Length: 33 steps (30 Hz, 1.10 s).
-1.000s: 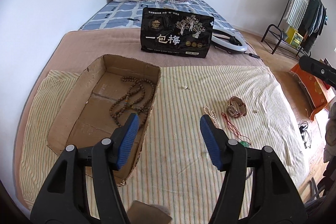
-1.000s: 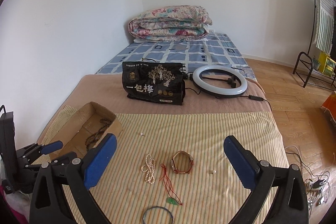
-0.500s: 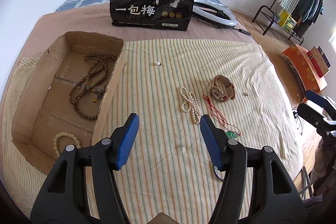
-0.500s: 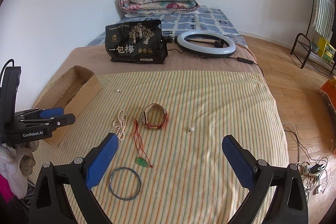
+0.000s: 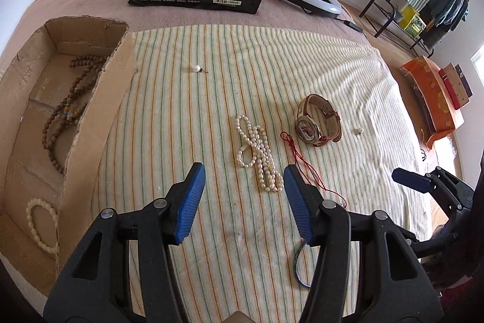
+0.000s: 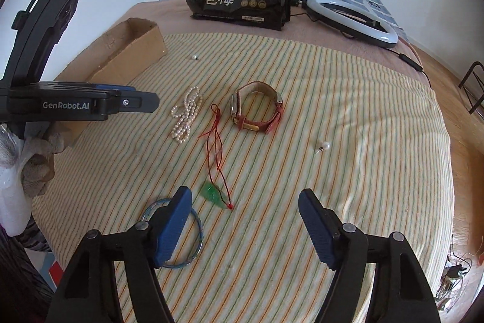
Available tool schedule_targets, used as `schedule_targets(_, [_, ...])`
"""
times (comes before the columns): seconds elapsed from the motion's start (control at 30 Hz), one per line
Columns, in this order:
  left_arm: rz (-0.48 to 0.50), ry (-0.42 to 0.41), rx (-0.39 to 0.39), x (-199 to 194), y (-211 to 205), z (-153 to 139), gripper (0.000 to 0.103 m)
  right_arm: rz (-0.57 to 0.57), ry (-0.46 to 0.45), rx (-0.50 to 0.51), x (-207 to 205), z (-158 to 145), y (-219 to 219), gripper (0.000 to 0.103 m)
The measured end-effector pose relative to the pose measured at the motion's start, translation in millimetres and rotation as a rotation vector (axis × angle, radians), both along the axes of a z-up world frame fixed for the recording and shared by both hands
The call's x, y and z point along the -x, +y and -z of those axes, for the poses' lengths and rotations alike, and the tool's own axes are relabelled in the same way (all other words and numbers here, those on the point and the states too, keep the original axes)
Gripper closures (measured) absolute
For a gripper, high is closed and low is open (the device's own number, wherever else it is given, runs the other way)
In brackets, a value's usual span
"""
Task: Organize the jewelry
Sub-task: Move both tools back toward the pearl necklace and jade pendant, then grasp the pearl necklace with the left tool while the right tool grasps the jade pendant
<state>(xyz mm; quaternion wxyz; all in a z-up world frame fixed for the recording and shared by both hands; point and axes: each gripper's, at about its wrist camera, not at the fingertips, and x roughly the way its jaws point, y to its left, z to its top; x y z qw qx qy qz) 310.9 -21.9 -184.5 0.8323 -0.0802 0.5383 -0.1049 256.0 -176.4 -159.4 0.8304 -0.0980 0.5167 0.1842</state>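
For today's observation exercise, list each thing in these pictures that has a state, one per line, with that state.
Left tongs: open, empty, above the cloth.
Right tongs: open, empty.
Cardboard box: open-topped, holding beads.
Brown bead necklace: in the box.
Cream bead bracelet: in the box.
Pearl necklace: loose on the cloth.
Watch: strap buckled, on its side.
Ring light: appears off.

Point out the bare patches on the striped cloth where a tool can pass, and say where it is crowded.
Bare cloth lies between the box and the pearls, and right of the loose pearl toward the bed edge. It is crowded mid-cloth: pearls, red cord and watch lie close together, with the bangle under the open right tool. The left tool is open too.
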Motion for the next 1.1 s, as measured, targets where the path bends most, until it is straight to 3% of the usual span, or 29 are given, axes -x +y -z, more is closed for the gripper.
schedule_targets(0.1, [0.005,0.029,0.007,-9.7,-5.2,10.9,0.055,-0.019,0.018,-0.013,-1.9,6.1,2.8,0.035])
schedule_targets(0.43, [0.027,0.048,-0.017,-23.2,-19.6,27.6,0.061,-0.118,0.076,-0.003,-3.1,25.6,22.4,0.058])
schedule_targets(0.97, [0.047,0.035,-0.051,-31.4,-30.0,41.3,0.064,-0.152,0.087,0.065,-9.4,42.4,33.2,0.066])
schedule_targets(1.1, [0.044,0.014,-0.101,-31.9,-30.4,42.8,0.081,-0.149,0.083,0.081,-10.0,42.8,31.8,0.075])
